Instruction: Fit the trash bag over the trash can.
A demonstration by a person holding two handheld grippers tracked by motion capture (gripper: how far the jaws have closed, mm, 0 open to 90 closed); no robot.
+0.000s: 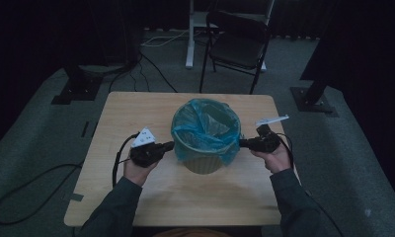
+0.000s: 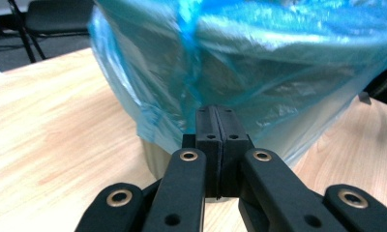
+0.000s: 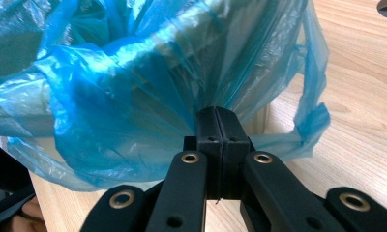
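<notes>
Bag (image 1: 205,129) overhang pinched between both hand-held grippers (image 1: 172,145) (image 1: 242,143)

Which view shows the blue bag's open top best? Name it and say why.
The high view: it looks down into the blue bag, showing its whole mouth folded over the bin's rim. The left gripper view shows the bag's hanging side at that gripper's shut jaws; the right gripper view shows bunched folds and part of the opening.
</notes>
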